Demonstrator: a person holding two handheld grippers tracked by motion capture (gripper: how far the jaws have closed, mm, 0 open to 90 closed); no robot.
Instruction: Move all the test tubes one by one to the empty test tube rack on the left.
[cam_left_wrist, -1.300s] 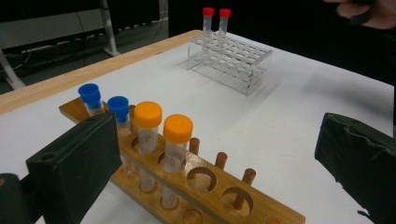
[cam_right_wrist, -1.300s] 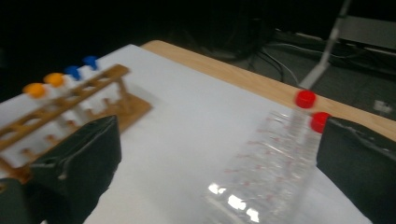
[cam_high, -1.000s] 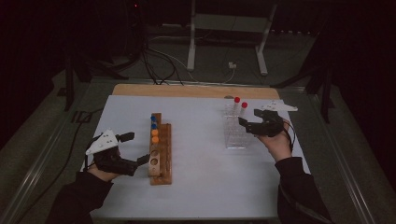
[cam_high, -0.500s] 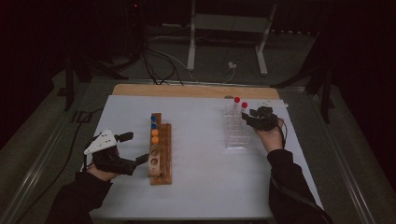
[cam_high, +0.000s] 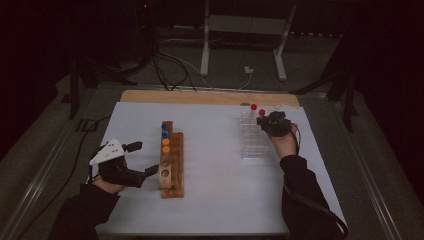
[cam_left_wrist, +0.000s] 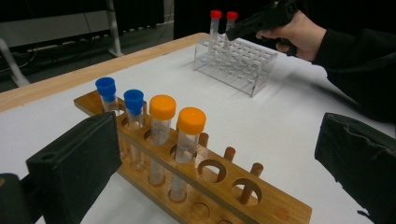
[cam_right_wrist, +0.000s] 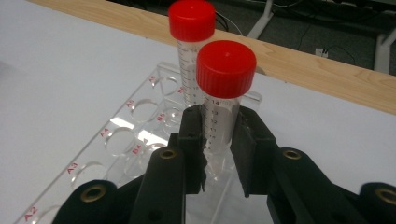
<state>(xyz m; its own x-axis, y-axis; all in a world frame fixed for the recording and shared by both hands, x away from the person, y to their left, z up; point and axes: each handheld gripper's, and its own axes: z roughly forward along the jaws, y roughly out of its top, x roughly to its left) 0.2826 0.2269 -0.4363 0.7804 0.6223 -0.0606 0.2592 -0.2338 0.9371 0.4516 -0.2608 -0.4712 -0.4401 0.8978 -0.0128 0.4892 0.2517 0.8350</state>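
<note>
Gripping the nearer red-capped tube (cam_right_wrist: 220, 109) just below its cap, the right gripper (cam_right_wrist: 217, 140) has its two black jaws closed onto the clear wall on either side; they have just been closing, with the tube between them. The tube stands upright in the clear plastic rack (cam_high: 251, 142) at the far right of the white table (cam_high: 215, 200), close beside a second red-capped tube (cam_right_wrist: 190, 51) in the neighbouring hole. The left gripper (cam_high: 139, 160) rests with its jaws wide apart and holding nothing, just beside the near end of the wooden rack (cam_high: 171, 165), which carries two blue-capped tubes (cam_left_wrist: 121, 105) and two orange-capped tubes (cam_left_wrist: 175, 133).

Risks, as judged from this stance: the hold sits high on a smooth, round wall, so a lift that is not straight up could let the tube swivel or slip between the pads. A tilted pull would likely bind the tube in its hole and drag the light clear rack along, since nothing holds it down. The second tube stands so close that the jaw beside it could knock it.

The held tube is transparent and slim, with printed graduation marks down its side and a broad, glossy red screw cap. Whether it contains liquid cannot be told.
</note>
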